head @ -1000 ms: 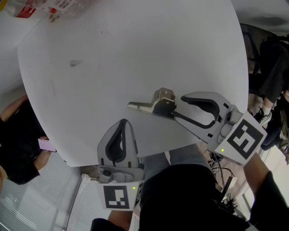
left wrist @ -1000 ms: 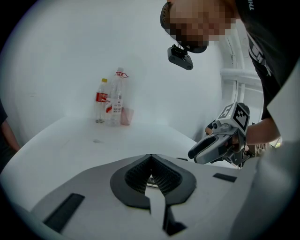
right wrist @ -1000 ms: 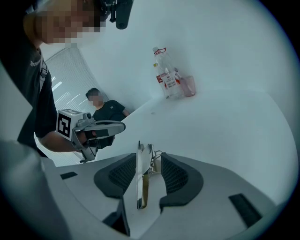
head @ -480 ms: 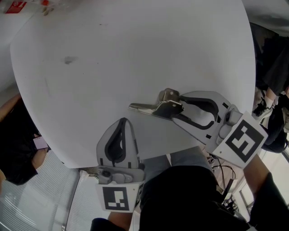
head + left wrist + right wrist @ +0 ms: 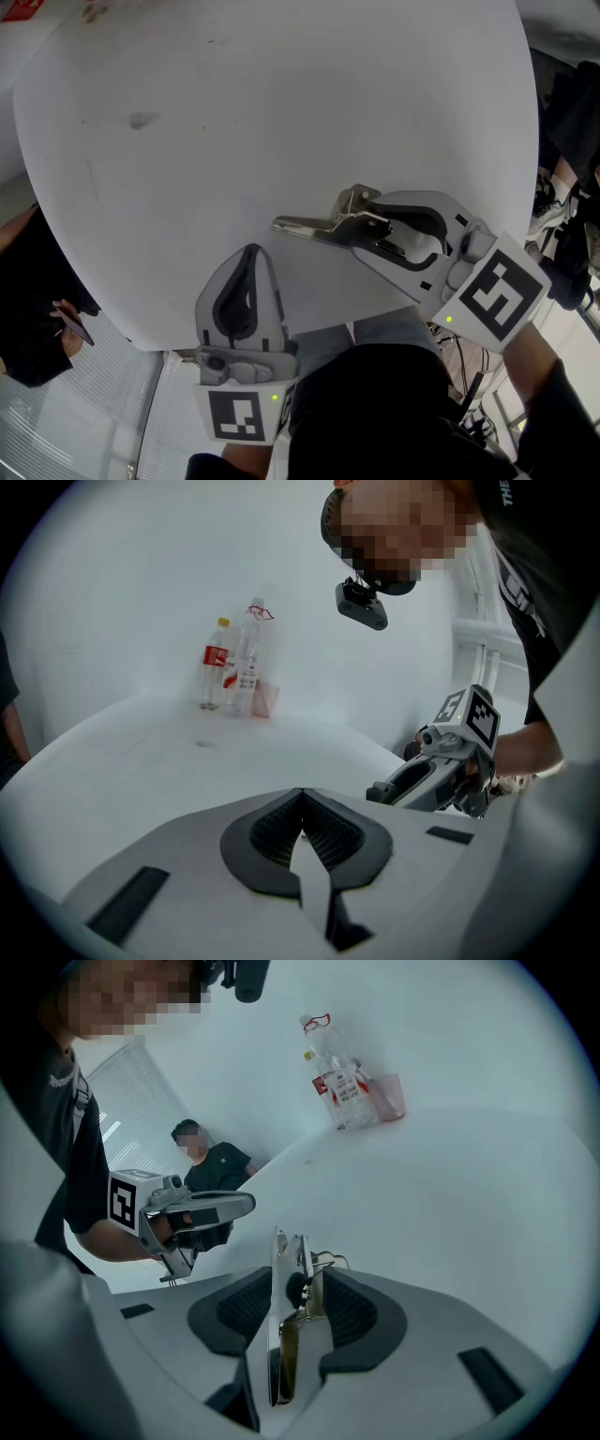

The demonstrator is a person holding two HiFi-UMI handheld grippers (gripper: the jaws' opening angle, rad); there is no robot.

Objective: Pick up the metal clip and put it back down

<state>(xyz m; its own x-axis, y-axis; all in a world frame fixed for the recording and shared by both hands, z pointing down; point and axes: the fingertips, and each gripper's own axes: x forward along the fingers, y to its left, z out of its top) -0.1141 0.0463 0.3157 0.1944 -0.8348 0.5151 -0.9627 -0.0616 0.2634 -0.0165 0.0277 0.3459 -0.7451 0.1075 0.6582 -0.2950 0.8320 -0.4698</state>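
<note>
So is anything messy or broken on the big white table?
Only one small thing: a dark smudge marks the white table, far from the metal clip. Nothing looks spilled or broken. The clip stands on edge, held between the jaws of the right gripper.

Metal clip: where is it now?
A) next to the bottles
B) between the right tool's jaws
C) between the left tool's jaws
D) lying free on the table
B: the right gripper view shows the metal clip gripped between the jaws of the right tool; the left tool is shut and empty.
</note>
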